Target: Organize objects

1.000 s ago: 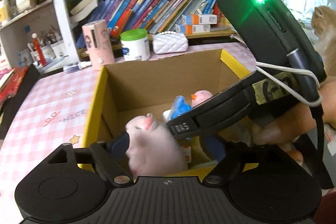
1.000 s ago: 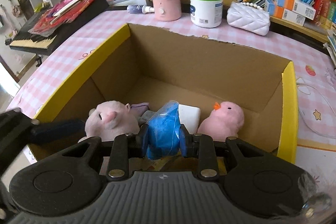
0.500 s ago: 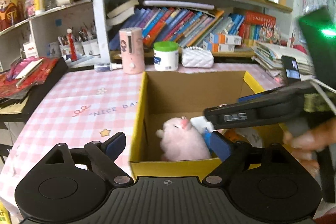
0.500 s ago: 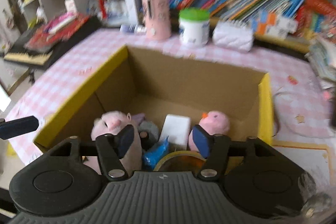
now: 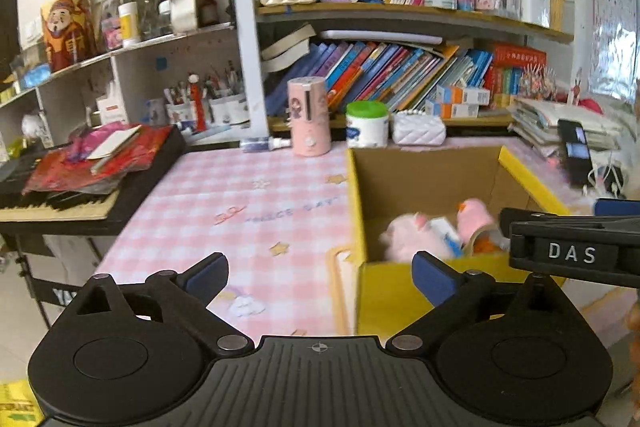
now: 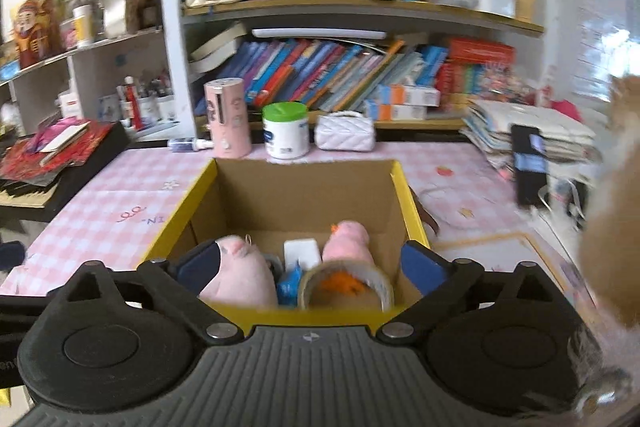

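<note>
On the pink-and-white checked tablecloth: one open cardboard box, brown corrugated walls, yellow-edged flaps, rectangular.

Contents of box, near wall, left to right:
- pink plush toy, rounded, fuzzy, small metal ring on top.
- white flat rectangular block, smooth.
- blue crinkled packet, glossy.
- tape roll, translucent ring, standing on edge, with an orange item showing through it.
- pink plush chick, orange beak, behind the tape roll.

Beyond the box's far wall, on the cloth: pink cylinder, matt, printed figure; white tub, green lid, blue label unreadable; white quilted purse, bead handle.

Left of box: cloth print, partly legible, "NICE DAY".

Tools: left gripper, black body, blue pads, spread wide and holding nothing, left of and short of the box. Right gripper, likewise spread and unloaded, above the box's near edge; its side bears "DAS".
</note>
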Tool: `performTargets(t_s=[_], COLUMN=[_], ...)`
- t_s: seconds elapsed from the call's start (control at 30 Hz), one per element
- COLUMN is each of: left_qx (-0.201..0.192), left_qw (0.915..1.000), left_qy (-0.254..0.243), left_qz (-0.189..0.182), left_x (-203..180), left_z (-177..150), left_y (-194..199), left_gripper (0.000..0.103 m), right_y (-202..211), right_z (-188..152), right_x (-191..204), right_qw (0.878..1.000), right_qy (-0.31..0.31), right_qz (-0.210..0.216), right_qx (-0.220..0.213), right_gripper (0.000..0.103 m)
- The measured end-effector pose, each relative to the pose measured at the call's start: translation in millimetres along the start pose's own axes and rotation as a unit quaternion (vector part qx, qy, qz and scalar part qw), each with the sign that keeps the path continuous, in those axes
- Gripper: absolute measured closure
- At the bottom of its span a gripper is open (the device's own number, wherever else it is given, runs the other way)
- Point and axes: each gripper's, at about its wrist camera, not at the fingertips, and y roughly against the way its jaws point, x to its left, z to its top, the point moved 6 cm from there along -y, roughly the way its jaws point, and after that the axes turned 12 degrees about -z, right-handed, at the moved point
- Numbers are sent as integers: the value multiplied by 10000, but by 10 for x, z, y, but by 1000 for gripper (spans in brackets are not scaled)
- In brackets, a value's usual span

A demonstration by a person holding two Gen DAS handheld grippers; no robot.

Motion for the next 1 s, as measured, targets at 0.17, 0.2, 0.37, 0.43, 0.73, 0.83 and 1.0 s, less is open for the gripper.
performTargets(t_s=[0.17, 0.2, 0.37, 0.43, 0.73, 0.83, 1.0], left_qx=[229, 253, 291, 245, 99, 161, 131], left_qw=[9991, 9990, 9991, 9990, 9965, 9981, 9989], left_qy=[325, 356, 241, 244, 821, 543, 295], left_qz=[137, 127, 184, 286, -76, -250, -353], left_x=[212, 236, 312, 349, 438, 289, 142], left_z=[-235, -280, -424, -463, -538, -566, -598], left_y=[177, 219, 405, 479, 682, 699, 744], left_gripper=[3, 3, 3, 3, 3, 3, 3], right_y=[368, 437, 670, 746, 930, 993, 1035], right_z=[-244, -298, -505, -555, -865, -936, -1025], right_x=[138, 166, 292, 324, 483, 589, 644], right_qw=[9994, 9993, 9990, 9989, 9985, 9985, 9981], right_qy=[-94, -98, -35, -56, 194, 316, 308], right_qz=[-336, -365, -435, -460, -360, -208, -159], right_qx=[-37, -27, 42, 29, 360, 384, 499], right_gripper=[0, 0, 0, 0, 0, 0, 0])
